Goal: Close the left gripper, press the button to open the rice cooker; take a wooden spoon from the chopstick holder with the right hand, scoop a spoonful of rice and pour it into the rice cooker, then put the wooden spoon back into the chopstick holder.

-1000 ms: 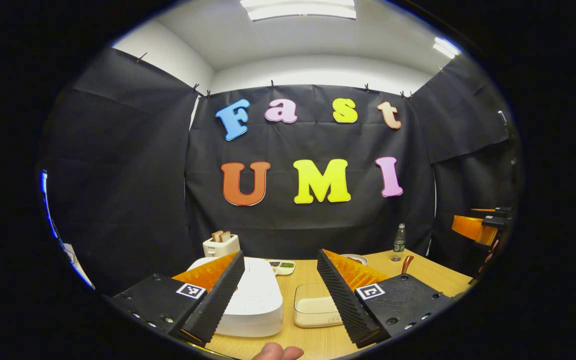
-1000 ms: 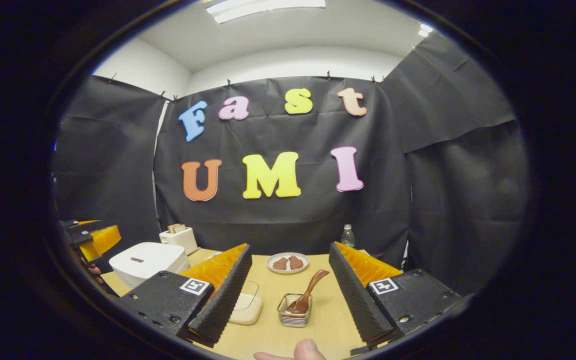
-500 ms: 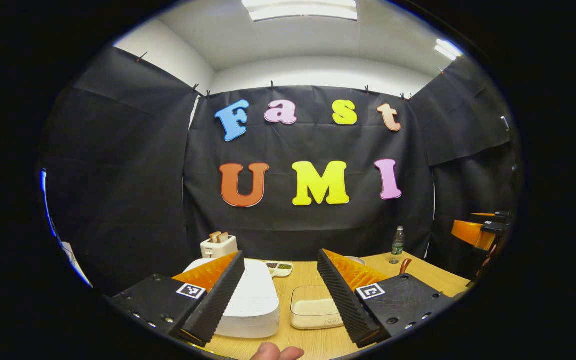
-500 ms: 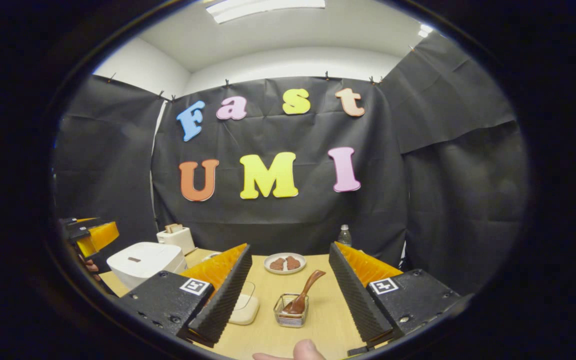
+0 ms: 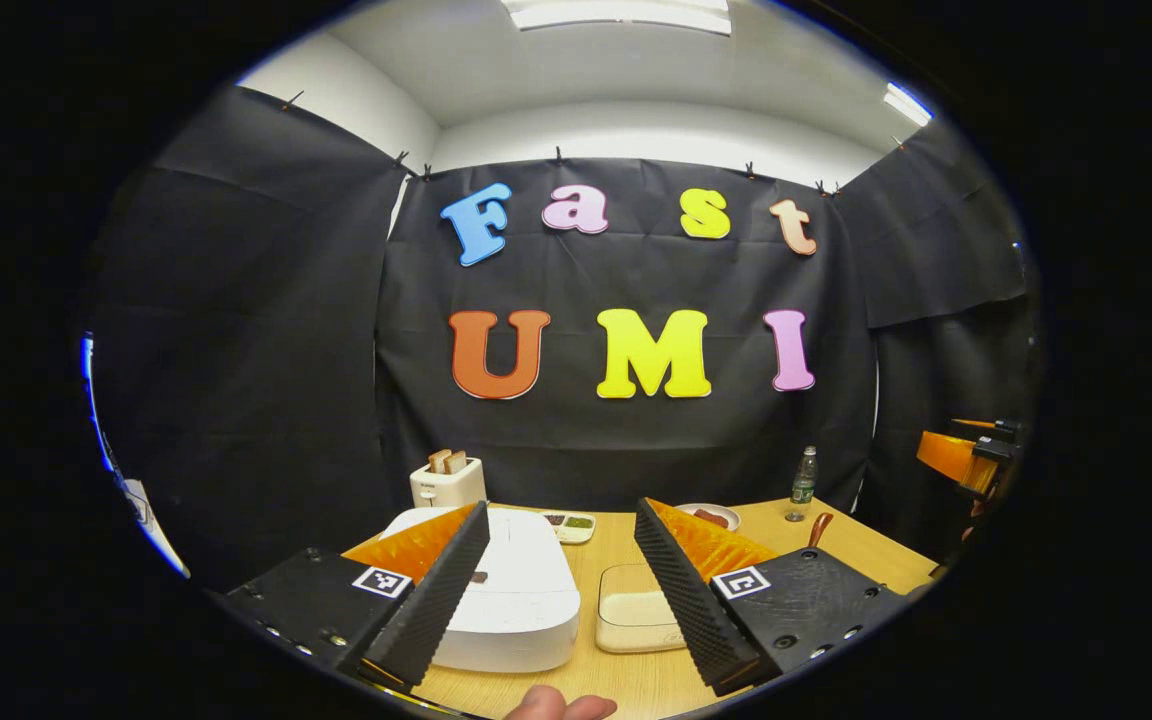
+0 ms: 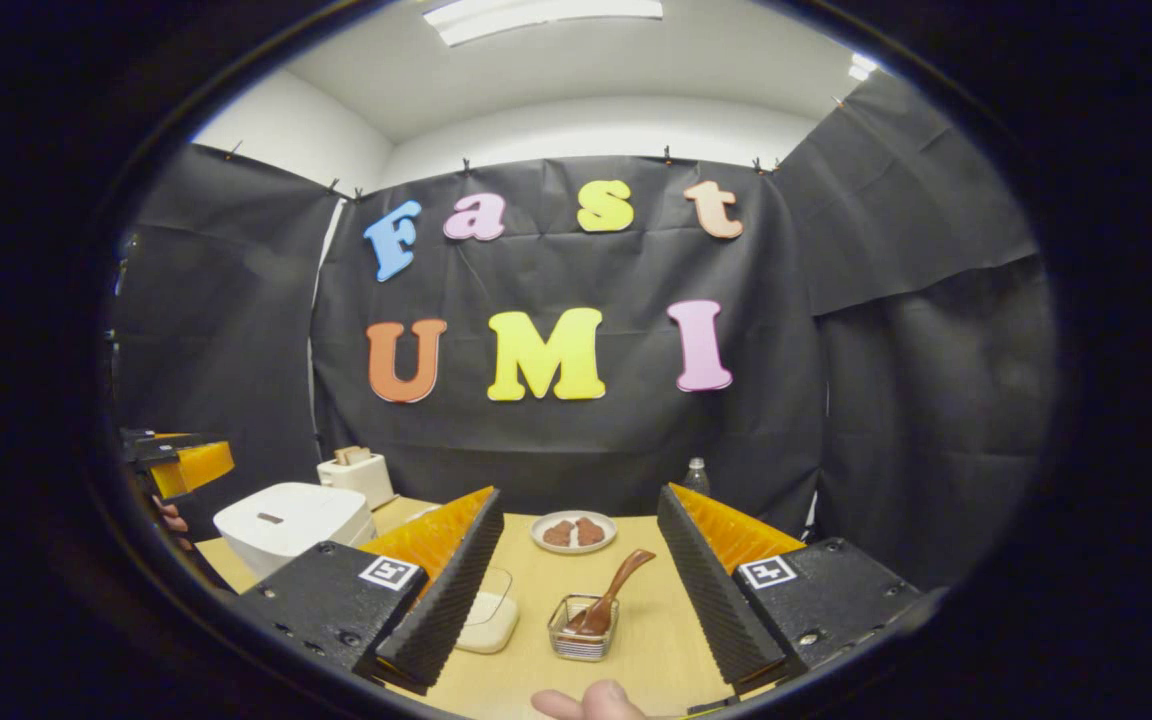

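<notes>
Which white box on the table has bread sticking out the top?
The toaster at the back, smaller than the rice cooker in front of it, whose lid is flat and shut.

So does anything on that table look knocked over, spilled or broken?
Nothing stands out. The rice cooker sits shut and level, the wooden spoon leans in the chopstick holder, and the bottle stands upright on the table. No spills.

Black screw-studded gripper bodies (image 5: 561, 520) with square coded tags, ribbed wedge jaws, bare fingertip (image 6: 601, 700) below.
</notes>
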Tool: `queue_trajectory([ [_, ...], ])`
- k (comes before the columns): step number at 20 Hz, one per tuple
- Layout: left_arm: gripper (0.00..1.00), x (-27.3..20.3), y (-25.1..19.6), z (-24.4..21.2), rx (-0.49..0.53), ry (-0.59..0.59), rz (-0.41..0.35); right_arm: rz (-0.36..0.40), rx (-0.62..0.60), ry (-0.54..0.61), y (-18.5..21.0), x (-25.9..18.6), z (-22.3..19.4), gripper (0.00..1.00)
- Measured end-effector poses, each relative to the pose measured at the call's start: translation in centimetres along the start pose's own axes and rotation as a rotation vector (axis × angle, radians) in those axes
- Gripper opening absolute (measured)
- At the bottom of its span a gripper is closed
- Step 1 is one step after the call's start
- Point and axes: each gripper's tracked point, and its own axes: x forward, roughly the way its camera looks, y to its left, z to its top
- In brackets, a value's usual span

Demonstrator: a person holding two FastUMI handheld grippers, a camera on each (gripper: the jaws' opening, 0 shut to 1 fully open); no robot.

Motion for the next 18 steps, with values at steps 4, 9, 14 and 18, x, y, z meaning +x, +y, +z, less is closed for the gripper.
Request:
queue_trajectory([
  [4,0.94,0.6,2.3,0.0,-0.009,0.032,0.023,0.014,0.006,0.005,0.0,0.8,0.1,1.0],
  [9,0.94,1.8,6.1,-1.6,-0.057,0.138,0.042,0.054,-0.005,0.034,0.7,1.0,-0.7,1.0],
  [14,0.85,3.8,10.1,-3.2,0.013,0.229,0.119,0.062,-0.024,0.042,0.4,1.3,-0.6,1.0],
  [18,0.72,5.5,9.5,-4.4,-0.099,0.324,0.004,0.072,-0.037,0.054,1.2,1.5,-0.7,1.0],
])
